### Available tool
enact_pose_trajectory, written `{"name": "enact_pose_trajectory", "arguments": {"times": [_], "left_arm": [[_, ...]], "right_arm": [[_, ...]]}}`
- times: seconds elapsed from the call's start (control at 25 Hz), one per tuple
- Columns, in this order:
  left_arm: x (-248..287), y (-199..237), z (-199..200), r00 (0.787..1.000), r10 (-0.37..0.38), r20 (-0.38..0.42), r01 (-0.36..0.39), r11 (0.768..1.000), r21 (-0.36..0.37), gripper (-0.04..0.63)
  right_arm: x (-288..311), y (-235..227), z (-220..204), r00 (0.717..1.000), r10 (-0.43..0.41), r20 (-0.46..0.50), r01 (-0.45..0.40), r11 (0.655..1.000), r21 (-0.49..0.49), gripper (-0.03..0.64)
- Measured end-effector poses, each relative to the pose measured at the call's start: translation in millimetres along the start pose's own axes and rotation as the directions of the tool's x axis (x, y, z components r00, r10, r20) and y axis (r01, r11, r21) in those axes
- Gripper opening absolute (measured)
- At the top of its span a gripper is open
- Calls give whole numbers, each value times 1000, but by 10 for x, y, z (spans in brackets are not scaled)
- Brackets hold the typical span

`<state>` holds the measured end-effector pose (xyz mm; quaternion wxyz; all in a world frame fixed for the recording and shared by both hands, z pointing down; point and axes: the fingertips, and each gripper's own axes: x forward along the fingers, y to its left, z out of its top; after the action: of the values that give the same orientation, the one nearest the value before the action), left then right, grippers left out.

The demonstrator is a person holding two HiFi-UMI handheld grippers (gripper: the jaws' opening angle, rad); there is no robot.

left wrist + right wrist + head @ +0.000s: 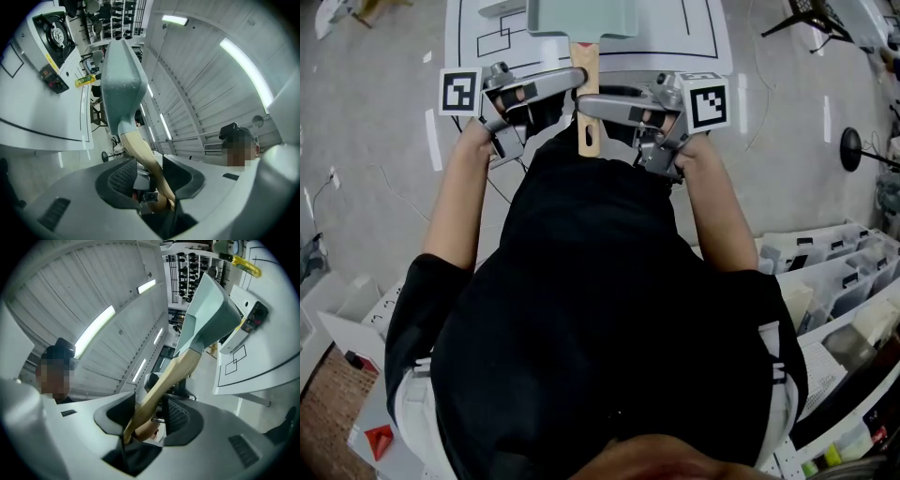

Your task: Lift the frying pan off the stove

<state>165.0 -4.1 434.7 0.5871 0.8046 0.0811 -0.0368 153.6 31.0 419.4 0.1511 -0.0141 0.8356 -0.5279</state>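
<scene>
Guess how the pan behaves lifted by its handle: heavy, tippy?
Likely front-heavy: the pan hangs well beyond the handle, which sits slanted between the jaws. Probably rigid: body looks like coated metal. The smooth wooden handle may twist or slip.

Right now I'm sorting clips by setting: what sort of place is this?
Probably a lab or workshop, not a home kitchen: a marked-out white table, plastic storage bins beside it, and a bare floor with an equipment stand.
</scene>
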Motion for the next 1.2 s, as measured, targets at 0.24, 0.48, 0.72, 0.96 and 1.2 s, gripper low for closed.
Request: {"name": "enact_pose_trajectory", "arguments": {"times": [0.24, 0.48, 0.72, 0.96, 1.2], "left_arm": [[-25, 27, -569, 999, 34, -14, -34, 999, -32, 172], [1, 53, -924, 997, 59, -41, -61, 997, -54, 170], [-313, 32, -1058, 997, 50, -66, -54, 997, -52, 167], [-982, 21, -1085, 998, 22, -53, -25, 997, -68, 167], [-1062, -47, -1068, 998, -58, -18, 56, 993, -102, 164]], "right_arm": [[-110, 63, -536, 1000, 12, 17, -12, 1000, 5, 192], [-211, 108, -867, 1000, -1, 22, 1, 1000, 19, 192], [73, 19, -1076, 1000, -16, 26, 15, 999, 30, 192], [702, -168, -1278, 998, -63, -22, 63, 997, 41, 192], [808, -125, -1281, 995, -90, -52, 90, 996, 11, 190]]}}
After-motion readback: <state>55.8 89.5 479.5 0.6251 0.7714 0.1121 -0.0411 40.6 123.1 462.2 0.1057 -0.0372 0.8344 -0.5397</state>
